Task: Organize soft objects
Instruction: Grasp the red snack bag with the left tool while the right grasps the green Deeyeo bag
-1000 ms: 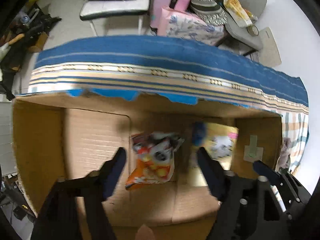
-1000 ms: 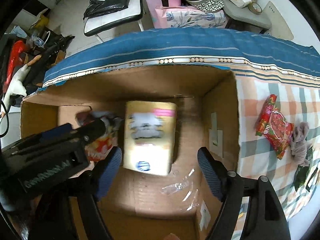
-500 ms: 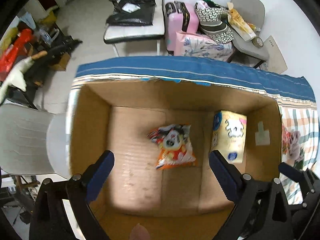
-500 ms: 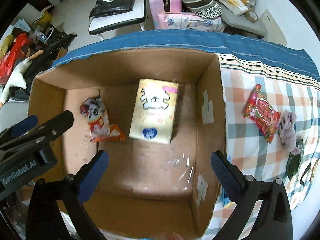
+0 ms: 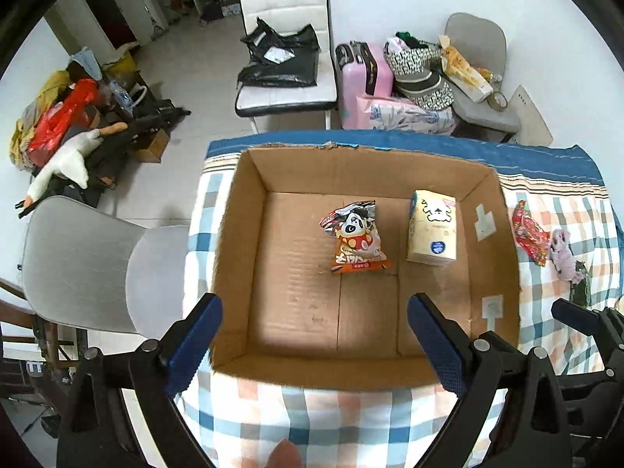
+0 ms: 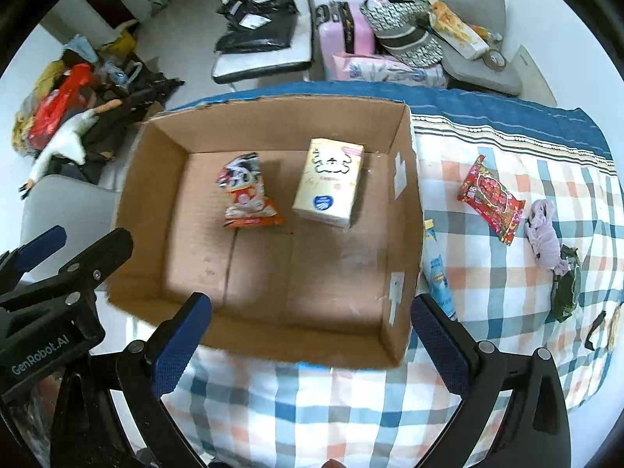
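Our left gripper (image 5: pixel 314 325) hangs with jaws wide apart, holding nothing, above the near wall of the cardboard box (image 5: pixel 234 234). Ahead between those jaws lies the orange snack bag (image 5: pixel 357 238), the tissue pack (image 5: pixel 432 228) just right of it. Our right gripper (image 6: pixel 310 325) gapes likewise; beyond its right jaw the red packet (image 6: pixel 492 198) and lilac cloth (image 6: pixel 544 234) rest on the checked cover.

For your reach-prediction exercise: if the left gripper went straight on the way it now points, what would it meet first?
Probably the bare floor of the cardboard box, short of the orange snack bag. The left gripper is open and empty; depth is uncertain.
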A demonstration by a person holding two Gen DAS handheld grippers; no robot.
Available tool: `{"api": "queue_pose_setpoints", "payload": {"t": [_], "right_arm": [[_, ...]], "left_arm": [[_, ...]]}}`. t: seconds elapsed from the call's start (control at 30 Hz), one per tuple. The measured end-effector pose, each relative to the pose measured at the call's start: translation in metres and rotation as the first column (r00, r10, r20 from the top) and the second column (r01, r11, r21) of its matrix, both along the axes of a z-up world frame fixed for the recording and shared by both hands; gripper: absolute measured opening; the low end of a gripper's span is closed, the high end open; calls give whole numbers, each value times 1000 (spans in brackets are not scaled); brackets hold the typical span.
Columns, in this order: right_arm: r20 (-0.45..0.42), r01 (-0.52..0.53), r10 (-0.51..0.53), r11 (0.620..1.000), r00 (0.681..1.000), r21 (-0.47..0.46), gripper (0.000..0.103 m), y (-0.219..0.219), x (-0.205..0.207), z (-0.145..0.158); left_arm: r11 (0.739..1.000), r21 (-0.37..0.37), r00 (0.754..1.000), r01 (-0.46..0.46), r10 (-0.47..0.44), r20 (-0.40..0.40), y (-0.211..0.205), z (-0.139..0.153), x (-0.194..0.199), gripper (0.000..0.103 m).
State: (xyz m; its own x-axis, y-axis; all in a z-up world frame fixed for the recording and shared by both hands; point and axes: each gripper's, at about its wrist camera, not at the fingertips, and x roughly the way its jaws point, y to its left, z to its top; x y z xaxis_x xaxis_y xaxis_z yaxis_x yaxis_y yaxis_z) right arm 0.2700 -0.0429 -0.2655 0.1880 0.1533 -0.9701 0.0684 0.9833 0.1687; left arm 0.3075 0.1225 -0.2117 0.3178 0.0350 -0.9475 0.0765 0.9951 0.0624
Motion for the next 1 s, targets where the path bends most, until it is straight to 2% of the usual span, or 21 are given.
{"api": "queue_pose_setpoints", "payload": {"t": [0.17,0.3,0.4,0.5,0.67,0.8,1.0], "right_arm": [[45,-33,32,999,998,40,103,-12,-24,24],[65,-25,19,996,998,89,103,-40,-41,37],[73,19,-27,994,997,105,103,-81,-54,44],[66,99,-107,990,992,104,103,-141,-67,45],[42,244,-246,968,968,52,103,-239,-78,32],[-3,343,-343,939,939,10,103,-316,-81,3],[-84,440,-439,898,894,-4,103,-390,-75,-54]], "left_arm": [[1000,-9,1000,-24,24,16,-14,19,-21,97],[998,-48,999,-40,41,22,-39,35,-32,97],[996,-82,999,-23,25,26,-73,42,-37,97],[995,-94,999,36,-35,16,-121,42,-36,97],[981,-167,992,97,-109,-67,-202,16,-21,97],[972,-210,979,101,-135,-156,-260,-17,8,97],[966,-258,942,-3,-84,-326,-320,-83,62,97]]}}
